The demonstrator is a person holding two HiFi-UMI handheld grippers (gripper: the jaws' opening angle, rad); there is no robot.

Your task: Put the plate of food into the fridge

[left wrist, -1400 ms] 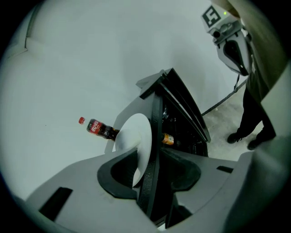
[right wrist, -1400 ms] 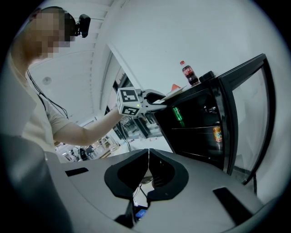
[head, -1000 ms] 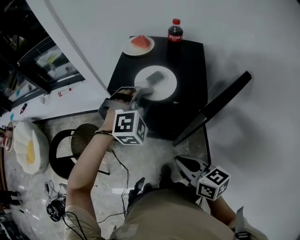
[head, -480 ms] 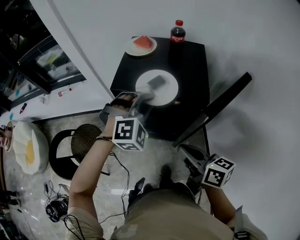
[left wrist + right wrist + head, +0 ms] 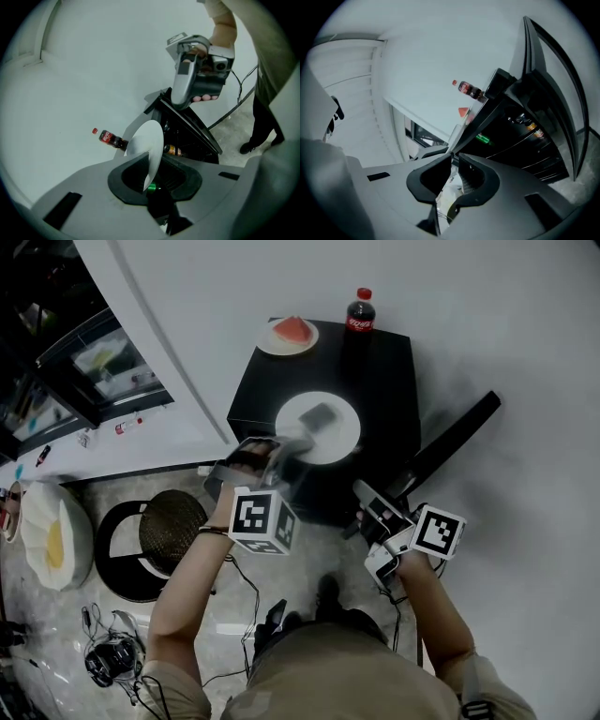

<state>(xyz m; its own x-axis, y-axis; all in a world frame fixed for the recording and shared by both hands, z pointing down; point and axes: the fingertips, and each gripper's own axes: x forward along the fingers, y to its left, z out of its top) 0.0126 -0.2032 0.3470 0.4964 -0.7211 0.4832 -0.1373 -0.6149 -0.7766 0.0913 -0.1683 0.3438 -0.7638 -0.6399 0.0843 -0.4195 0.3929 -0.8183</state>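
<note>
A white plate (image 5: 339,439) carrying a dark slab of food (image 5: 317,415) hangs over the top of the black mini fridge (image 5: 384,362). My left gripper (image 5: 289,442) is shut on the plate's near rim. In the left gripper view the plate (image 5: 149,139) stands edge-on between the jaws of that gripper (image 5: 152,161). The fridge door (image 5: 448,448) stands open to the right. My right gripper (image 5: 364,493) is held level just in front of the open fridge, shut and empty; its own view shows this gripper (image 5: 453,157) facing the shelves (image 5: 525,131).
On the fridge top stand a cola bottle (image 5: 361,310) and a second plate with a red watermelon slice (image 5: 292,332). A round black stool (image 5: 155,545) and a white cushion (image 5: 54,535) are on the floor at left, with cables (image 5: 112,657) near the person's feet.
My right gripper has risen, rolled over and swung toward the open fridge front. The left gripper and its plate have barely shifted.
</note>
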